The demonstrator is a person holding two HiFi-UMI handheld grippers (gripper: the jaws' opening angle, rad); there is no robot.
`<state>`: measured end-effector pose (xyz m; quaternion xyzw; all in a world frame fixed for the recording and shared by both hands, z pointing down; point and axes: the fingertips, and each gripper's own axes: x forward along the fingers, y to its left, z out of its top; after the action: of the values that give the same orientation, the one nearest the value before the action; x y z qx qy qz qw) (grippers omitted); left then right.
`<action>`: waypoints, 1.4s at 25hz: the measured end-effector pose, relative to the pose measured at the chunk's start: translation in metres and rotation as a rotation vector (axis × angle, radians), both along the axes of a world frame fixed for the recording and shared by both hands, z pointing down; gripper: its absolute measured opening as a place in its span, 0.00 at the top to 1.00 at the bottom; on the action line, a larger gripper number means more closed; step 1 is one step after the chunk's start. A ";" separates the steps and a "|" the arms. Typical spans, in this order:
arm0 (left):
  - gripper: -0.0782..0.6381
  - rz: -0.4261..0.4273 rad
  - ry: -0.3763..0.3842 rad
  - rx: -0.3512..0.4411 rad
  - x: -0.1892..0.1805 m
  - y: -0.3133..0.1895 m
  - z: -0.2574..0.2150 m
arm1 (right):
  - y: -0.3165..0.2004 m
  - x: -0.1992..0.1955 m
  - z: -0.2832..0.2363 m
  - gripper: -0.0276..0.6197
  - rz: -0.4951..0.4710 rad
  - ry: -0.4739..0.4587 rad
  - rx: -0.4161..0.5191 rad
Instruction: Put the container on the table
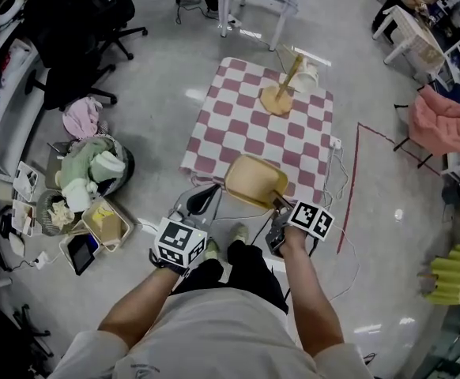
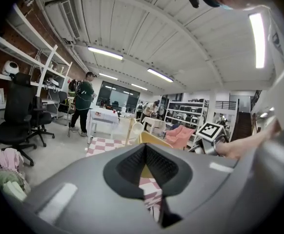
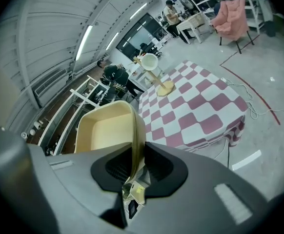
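Note:
A pale yellow plastic container (image 1: 254, 181) hangs at the near edge of the low table with the red-and-white checked cloth (image 1: 246, 129). My right gripper (image 1: 280, 204) is shut on its near wall. In the right gripper view the container's wall (image 3: 134, 130) stands pinched between the pads of my right gripper (image 3: 138, 152), and the table (image 3: 200, 106) lies beyond. My left gripper (image 1: 201, 201) hangs just left of the container, apart from it. In the left gripper view my left gripper (image 2: 147, 167) has its jaws a little apart with nothing between them; the container (image 2: 152, 139) shows ahead.
A wooden stand with a white cup (image 1: 281, 93) sits at the table's far end. Baskets of clothes and clutter (image 1: 96, 172) and office chairs (image 1: 80, 38) fill the left. A pink chair (image 1: 443, 125) and a green stool (image 1: 451, 275) stand right. Cables (image 1: 337, 164) lie by the table.

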<state>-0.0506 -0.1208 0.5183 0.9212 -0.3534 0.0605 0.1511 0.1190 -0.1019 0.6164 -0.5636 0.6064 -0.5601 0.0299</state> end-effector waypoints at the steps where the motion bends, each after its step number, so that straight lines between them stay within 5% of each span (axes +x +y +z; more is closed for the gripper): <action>1: 0.88 -0.001 0.001 -0.010 0.001 -0.004 0.005 | -0.006 -0.001 0.007 0.87 -0.004 0.002 -0.011; 19: 0.88 -0.119 -0.055 -0.203 0.030 -0.120 0.090 | -0.119 0.005 0.160 0.87 -0.163 0.067 -0.222; 35: 0.88 -0.187 -0.095 -0.303 0.041 -0.158 0.141 | -0.159 0.016 0.239 0.87 -0.166 0.044 -0.318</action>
<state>-0.0097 -0.2791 0.6597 0.8472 -0.4310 0.1422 0.2760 0.1353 -0.2611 0.8554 -0.5212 0.5555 -0.6368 -0.1193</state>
